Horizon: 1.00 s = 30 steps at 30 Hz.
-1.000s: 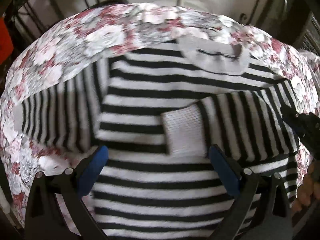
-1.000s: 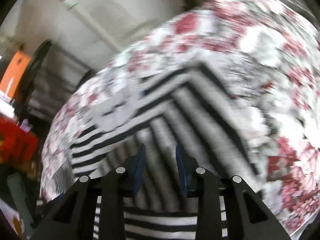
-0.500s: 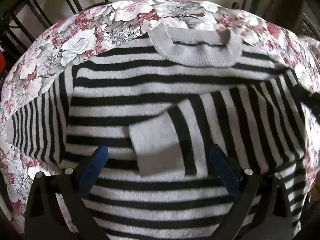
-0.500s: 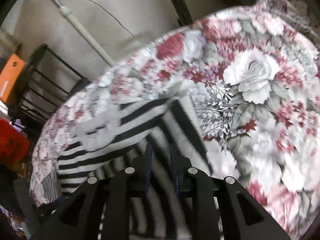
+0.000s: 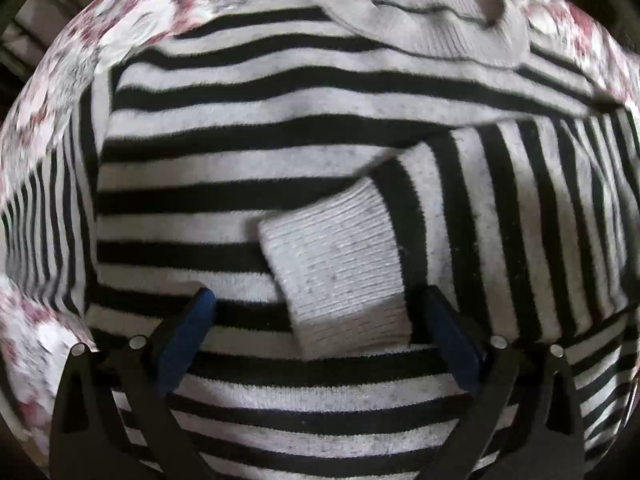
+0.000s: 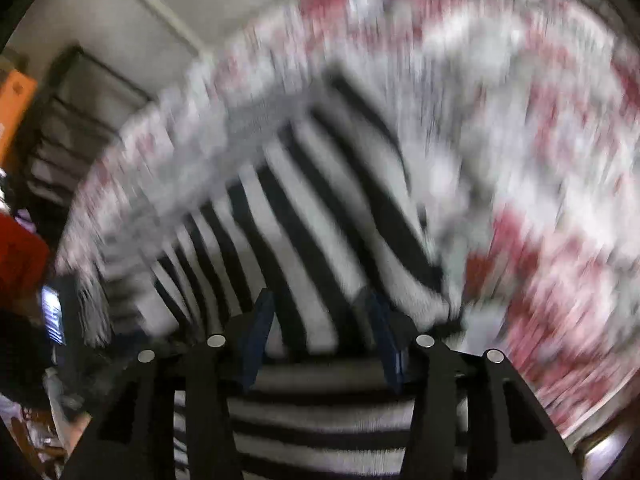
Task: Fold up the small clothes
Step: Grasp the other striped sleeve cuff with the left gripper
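Both tongs are pointed steeply down at the striped sweater (image 5: 248,152). Left gripper (image 5: 320,316) is held spread wide just over the sweater's body, with nothing pinched; the grey cuff (image 5: 340,276) of the folded-in sleeve is seen between its blue pads (image 5: 188,340). Right gripper (image 6: 320,332) has just been opening; its jaws are parted over that sleeve, the picture blurred. Beyond, the sweater is laid flat on the floral cloth (image 5: 132,20), its collar (image 5: 440,28) farthest.
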Each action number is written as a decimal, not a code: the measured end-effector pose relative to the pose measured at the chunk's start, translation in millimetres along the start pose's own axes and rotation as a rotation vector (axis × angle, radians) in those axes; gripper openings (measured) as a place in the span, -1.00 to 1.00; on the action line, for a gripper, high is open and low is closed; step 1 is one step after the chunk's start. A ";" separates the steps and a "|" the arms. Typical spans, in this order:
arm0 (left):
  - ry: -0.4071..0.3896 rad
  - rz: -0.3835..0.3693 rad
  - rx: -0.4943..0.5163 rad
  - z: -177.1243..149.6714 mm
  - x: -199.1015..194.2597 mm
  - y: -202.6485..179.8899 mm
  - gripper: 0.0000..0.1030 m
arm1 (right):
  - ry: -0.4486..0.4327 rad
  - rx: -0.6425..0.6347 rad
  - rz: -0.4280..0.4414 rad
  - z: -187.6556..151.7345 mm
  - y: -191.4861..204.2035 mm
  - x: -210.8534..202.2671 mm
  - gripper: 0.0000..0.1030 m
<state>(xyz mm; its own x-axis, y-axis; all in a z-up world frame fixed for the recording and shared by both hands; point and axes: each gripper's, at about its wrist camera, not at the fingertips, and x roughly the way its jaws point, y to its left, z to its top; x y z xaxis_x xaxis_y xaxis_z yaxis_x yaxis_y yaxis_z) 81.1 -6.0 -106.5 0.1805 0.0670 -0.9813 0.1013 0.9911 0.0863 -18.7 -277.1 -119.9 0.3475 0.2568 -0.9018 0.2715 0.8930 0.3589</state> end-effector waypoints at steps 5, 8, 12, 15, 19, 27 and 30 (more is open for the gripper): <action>-0.022 -0.094 -0.045 4.2 -38.0 46.7 0.91 | -0.048 0.015 -0.012 4.8 12.4 -24.7 0.09; -0.068 -0.093 -0.114 1.7 -54.8 95.4 0.91 | -0.112 0.025 0.048 -0.8 22.7 -49.3 0.24; -0.072 -0.104 -0.310 -3.2 -54.8 180.3 0.91 | -0.218 0.012 0.133 -16.6 43.2 -77.7 0.81; -0.069 -0.168 -0.501 -10.5 -45.4 244.7 0.91 | -0.228 -0.037 0.167 -18.4 67.8 -75.0 0.88; -0.052 -0.243 -0.655 -27.5 -27.3 300.3 0.90 | -0.222 -0.099 0.115 -19.1 89.7 -68.2 0.89; -0.103 -0.381 -0.817 -58.7 -16.9 351.3 0.82 | -0.126 -0.041 0.189 -13.7 79.9 -45.0 0.89; -0.139 -0.381 -0.868 -68.2 -18.8 354.1 0.55 | -0.124 -0.057 0.179 -10.4 81.3 -39.1 0.88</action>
<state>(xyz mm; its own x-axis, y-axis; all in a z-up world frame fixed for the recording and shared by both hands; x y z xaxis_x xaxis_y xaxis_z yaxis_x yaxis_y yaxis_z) 46.9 351.5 -69.2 0.4053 -0.2361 -0.8832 -0.5734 0.6868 -0.4467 -19.6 -210.6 -58.0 0.4937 0.3686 -0.7876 0.1458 0.8578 0.4929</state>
